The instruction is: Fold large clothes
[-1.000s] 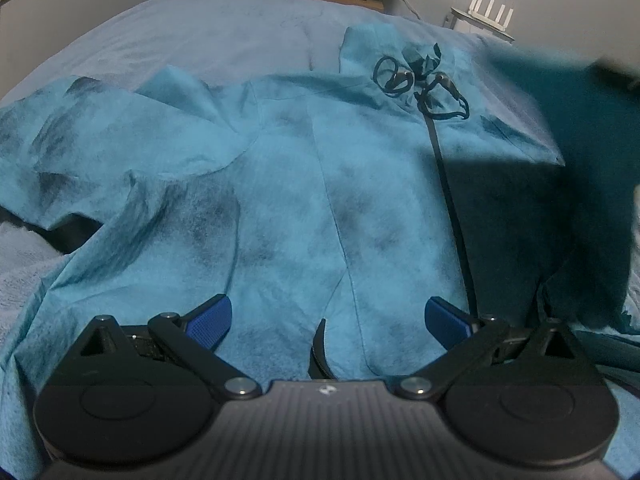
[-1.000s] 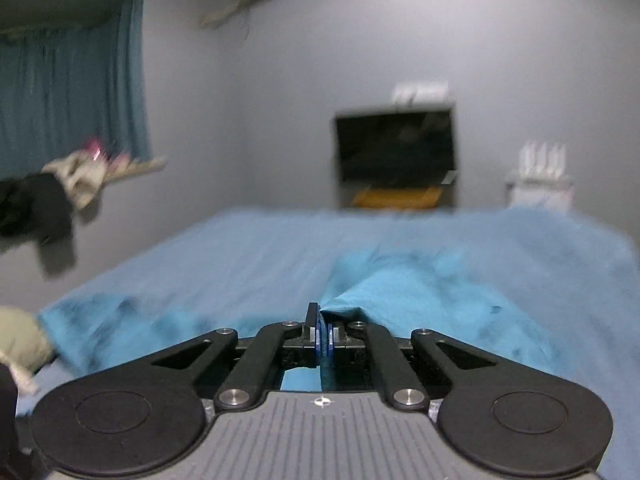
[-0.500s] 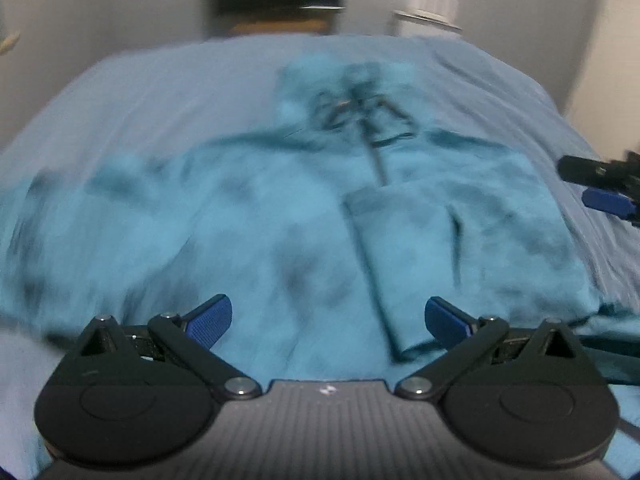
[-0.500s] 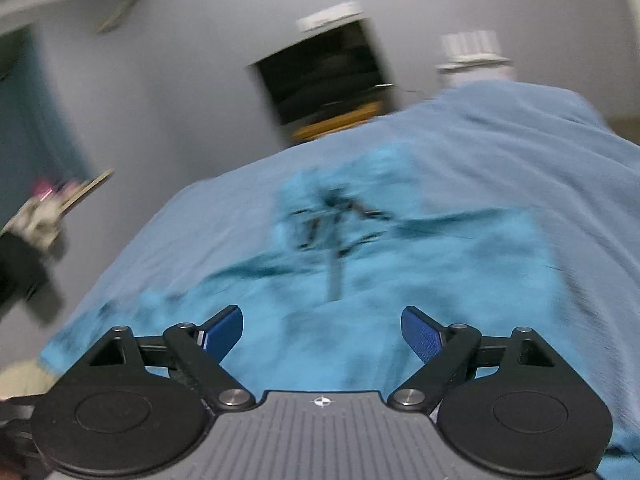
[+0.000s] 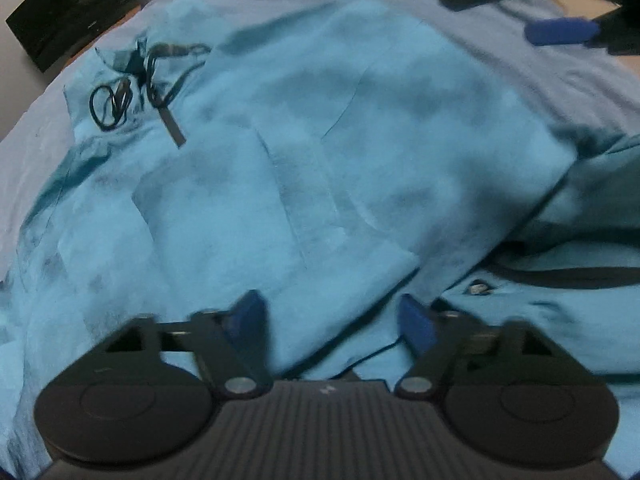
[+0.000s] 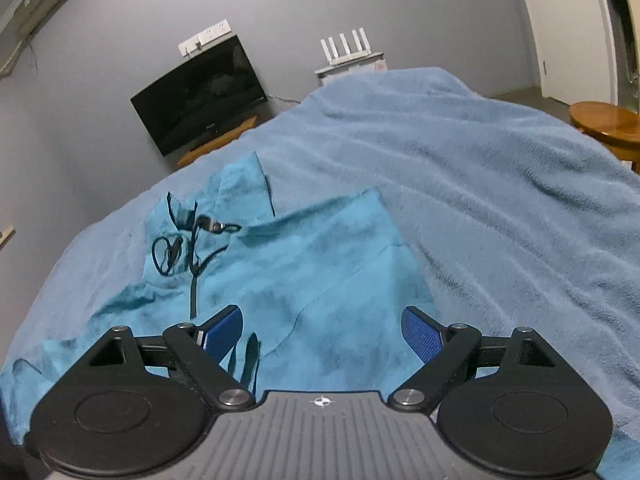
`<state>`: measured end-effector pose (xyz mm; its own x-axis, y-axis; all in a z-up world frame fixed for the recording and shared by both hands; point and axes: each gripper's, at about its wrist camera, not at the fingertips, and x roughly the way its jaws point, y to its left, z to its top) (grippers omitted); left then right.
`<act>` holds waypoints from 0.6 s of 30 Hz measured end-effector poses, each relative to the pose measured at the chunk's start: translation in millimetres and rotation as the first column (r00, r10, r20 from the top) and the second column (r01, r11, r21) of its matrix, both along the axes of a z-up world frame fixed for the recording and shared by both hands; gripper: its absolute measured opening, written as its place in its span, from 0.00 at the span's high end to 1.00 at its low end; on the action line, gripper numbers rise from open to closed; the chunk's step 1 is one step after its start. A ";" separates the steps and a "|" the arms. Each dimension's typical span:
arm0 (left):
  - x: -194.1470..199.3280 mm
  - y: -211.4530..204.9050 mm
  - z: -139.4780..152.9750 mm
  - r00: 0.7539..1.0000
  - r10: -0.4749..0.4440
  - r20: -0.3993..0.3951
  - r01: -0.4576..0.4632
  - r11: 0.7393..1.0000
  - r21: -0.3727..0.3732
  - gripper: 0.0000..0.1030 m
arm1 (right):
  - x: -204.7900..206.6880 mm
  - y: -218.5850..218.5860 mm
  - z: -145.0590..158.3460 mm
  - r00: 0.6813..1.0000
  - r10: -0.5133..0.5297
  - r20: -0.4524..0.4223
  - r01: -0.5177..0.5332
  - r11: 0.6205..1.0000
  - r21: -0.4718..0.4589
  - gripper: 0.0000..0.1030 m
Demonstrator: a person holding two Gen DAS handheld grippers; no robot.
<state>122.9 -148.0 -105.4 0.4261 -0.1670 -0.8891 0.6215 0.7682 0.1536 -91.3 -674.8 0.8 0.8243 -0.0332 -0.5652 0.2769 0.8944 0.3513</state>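
Observation:
A large teal hooded jacket (image 5: 320,140) lies on the bed with its right side folded over the front. Black drawstrings (image 5: 120,100) curl at its neck. My left gripper (image 5: 328,304) points down at the near hem, and its jaws are closing. A folded edge of the jacket runs between the blue pads, which do not press on it. In the right wrist view my right gripper (image 6: 320,314) hovers open over the jacket (image 6: 304,264) with nothing held. The right gripper (image 5: 516,4) also shows at the top right of the left wrist view.
A light blue blanket (image 6: 480,180) covers the bed and stretches bare to the right of the jacket. Beyond the bed stand a dark TV (image 6: 200,92) on a low wooden board and a white router (image 6: 348,48). A round wooden stool (image 6: 604,124) is at the far right.
My right gripper let go of the jacket's side, opened and dropped lower. That side now lies folded over the front. My left gripper swung over toward the near hem, rolled, and its jaws narrowed.

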 end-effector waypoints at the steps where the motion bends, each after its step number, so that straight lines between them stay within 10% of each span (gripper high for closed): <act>1: 1.9 5.3 -1.2 1.000 0.016 -0.003 -0.016 1.000 -0.019 0.44 | 1.1 0.6 -3.0 1.000 0.006 -0.004 -0.006 1.000 -0.001 0.14; 4: 9.3 34.1 10.0 0.995 0.100 -0.016 -0.101 0.982 -0.157 0.70 | 4.2 -0.4 -5.2 1.000 0.013 -0.014 -0.013 1.000 0.002 0.14; 8: 10.3 95.3 35.7 0.952 0.305 0.013 -0.286 0.906 -0.313 0.72 | 9.9 -1.9 -11.5 1.000 -0.001 -0.008 0.001 1.000 0.028 0.14; 10: 12.1 140.1 44.3 0.887 0.460 -0.027 -0.433 0.811 -0.393 0.72 | 11.7 -1.1 -13.4 1.000 -0.002 -0.010 0.002 1.000 0.031 0.14; 14: 10.5 225.0 33.5 0.714 0.642 -0.281 -0.676 0.526 -0.515 0.72 | 11.7 2.4 -10.6 1.000 0.005 -0.015 -0.005 1.000 0.022 0.14; 16: 6.4 232.5 33.9 0.719 0.641 -0.268 -0.669 0.534 -0.518 0.70 | 12.2 4.8 -9.5 1.000 0.009 -0.015 -0.008 1.000 0.017 0.14; 18: 5.6 217.5 43.3 0.772 0.606 -0.193 -0.606 0.610 -0.511 0.63 | 13.2 7.0 -9.1 1.000 0.013 -0.017 -0.013 1.000 0.012 0.14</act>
<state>128.5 69.6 -62.1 0.6008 -0.2977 -0.7419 -0.0156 0.9235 -0.3832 -78.1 -667.8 -8.3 0.8147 -0.0163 -0.5797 0.2718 0.8938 0.3567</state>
